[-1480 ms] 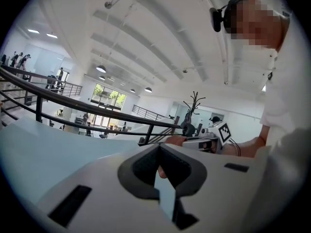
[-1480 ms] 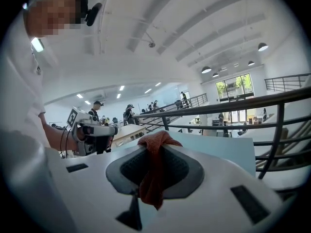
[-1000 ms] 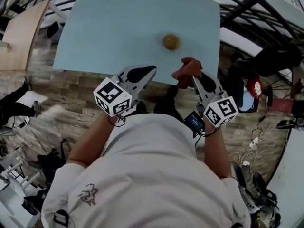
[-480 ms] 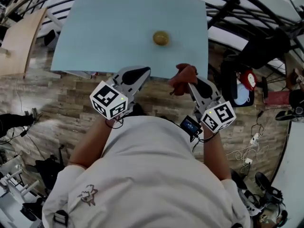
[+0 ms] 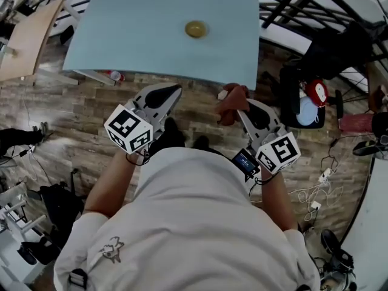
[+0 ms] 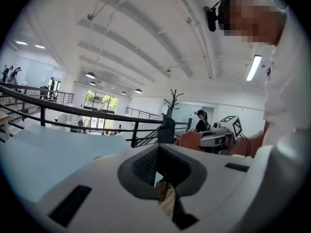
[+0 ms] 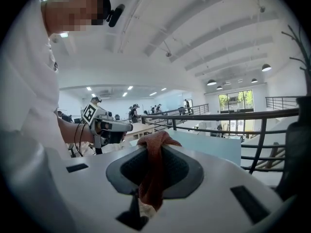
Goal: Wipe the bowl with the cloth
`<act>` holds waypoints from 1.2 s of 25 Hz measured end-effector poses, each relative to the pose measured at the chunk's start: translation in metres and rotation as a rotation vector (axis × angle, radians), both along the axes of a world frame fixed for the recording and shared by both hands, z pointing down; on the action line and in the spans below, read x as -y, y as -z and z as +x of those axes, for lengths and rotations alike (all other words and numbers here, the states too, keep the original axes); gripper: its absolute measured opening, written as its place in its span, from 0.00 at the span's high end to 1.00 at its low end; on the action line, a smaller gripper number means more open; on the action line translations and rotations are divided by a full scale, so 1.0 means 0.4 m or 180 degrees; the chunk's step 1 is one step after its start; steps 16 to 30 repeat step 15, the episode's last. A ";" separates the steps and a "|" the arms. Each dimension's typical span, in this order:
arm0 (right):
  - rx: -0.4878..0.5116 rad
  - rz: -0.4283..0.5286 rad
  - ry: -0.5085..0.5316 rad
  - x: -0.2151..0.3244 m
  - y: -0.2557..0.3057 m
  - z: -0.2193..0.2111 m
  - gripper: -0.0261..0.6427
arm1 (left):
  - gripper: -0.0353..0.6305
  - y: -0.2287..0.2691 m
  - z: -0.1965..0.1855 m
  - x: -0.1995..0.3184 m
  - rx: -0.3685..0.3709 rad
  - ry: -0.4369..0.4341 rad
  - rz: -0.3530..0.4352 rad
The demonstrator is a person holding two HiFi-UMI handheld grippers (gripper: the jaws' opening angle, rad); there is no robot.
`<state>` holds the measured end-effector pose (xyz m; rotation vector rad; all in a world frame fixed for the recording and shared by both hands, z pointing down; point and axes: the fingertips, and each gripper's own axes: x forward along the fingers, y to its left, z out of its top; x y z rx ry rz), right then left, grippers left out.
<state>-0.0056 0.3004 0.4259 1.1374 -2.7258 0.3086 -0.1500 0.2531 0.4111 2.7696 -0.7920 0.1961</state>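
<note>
A small yellow-brown bowl (image 5: pixel 196 29) sits alone on the pale blue table (image 5: pixel 139 35), far ahead of both grippers. My left gripper (image 5: pixel 171 90) hangs over the wood floor short of the table's near edge, shut with nothing between its jaws (image 6: pixel 159 152). Level with it on the right, my right gripper (image 5: pixel 234 105) is shut on a rust-red cloth (image 5: pixel 231 107), which bunches out past the jaw tips. In the right gripper view the cloth (image 7: pixel 153 166) runs up between the pads. The bowl is hidden in both gripper views.
Wood-plank floor (image 5: pixel 79 120) lies under both grippers. A black chair with a red and a pale blue thing (image 5: pixel 309 105) stands to the right of the table. A wooden tabletop (image 5: pixel 27 38) is at the far left, a black railing (image 5: pixel 291 8) behind, cables (image 5: pixel 318 190) on the floor at right.
Both grippers and the person have drawn back from the table: its near edge and the bowl have slid up the head view. The cloth stays in the right gripper.
</note>
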 end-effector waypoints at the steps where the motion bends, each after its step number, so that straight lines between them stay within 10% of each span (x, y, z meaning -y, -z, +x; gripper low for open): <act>1: -0.0007 -0.0001 0.0007 -0.014 0.000 0.009 0.85 | 0.93 -0.003 0.010 -0.016 0.0007 0.0004 -0.0008; 30: 0.0051 0.0062 -0.0007 -0.134 0.007 0.083 0.85 | 0.93 0.011 0.098 -0.130 0.0017 -0.0033 0.0054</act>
